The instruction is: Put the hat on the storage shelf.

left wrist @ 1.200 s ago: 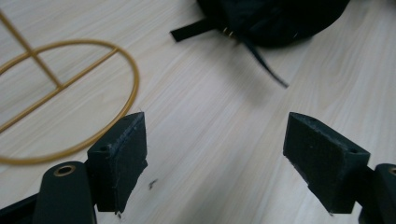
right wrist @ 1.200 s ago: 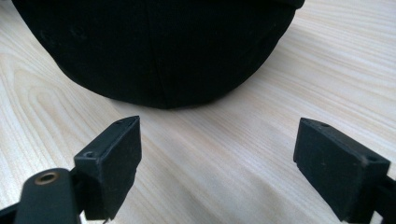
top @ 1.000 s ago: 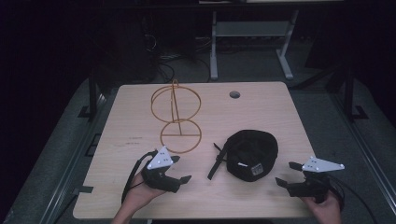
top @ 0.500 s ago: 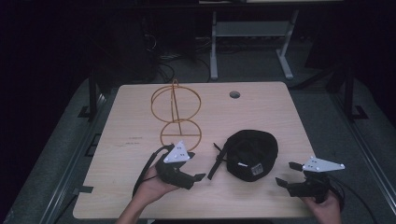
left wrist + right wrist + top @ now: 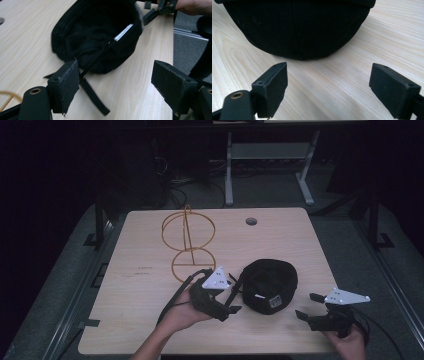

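Both tools wide open flanking the black cap on the counter, left tool nearest its strap, nothing grasped yet.

The right gripper is hovering low over the wooden table, and its two black jaws are standing wide apart with only bare wood showing between them. A black cap is lying on the table just ahead of the jaws, and its rounded edge is bulging toward the camera, closer to the jaw at the left of the view. The jaws are not touching the cap; a strip of pale wood is separating them.
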Action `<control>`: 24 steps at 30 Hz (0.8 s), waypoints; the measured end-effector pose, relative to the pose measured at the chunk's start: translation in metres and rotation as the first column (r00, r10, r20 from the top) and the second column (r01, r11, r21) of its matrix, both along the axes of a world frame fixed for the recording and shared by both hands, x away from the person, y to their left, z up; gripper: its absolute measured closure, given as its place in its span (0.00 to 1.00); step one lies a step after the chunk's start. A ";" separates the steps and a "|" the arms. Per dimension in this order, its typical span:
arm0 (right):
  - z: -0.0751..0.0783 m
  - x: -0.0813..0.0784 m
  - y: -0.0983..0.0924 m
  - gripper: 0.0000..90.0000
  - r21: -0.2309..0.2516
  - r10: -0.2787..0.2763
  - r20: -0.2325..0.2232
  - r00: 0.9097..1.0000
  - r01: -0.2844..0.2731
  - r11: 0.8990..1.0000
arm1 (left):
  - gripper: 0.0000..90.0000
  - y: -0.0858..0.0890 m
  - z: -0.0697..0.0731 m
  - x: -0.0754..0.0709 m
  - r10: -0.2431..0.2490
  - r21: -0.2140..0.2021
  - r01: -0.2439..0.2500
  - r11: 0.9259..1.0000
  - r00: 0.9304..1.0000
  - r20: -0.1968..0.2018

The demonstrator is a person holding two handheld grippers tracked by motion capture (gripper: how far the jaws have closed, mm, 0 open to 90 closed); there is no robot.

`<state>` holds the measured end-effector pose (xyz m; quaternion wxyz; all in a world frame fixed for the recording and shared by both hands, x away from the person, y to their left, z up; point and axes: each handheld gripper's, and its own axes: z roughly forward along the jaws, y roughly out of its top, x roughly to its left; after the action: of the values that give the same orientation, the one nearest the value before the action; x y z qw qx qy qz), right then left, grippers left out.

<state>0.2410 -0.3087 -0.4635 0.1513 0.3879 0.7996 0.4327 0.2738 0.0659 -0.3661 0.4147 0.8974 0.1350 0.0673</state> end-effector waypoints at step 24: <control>0.001 0.000 0.000 0.16 0.006 0.013 -0.001 1.000 -0.013 1.000 | 0.28 -0.075 -0.004 0.014 -0.127 0.061 0.129 0.990 0.991 -0.037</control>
<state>0.2409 -0.3085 -0.4630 0.1469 0.3833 0.8009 0.4359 0.2873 -0.0093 -0.3696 0.3871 0.9179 0.0817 0.0300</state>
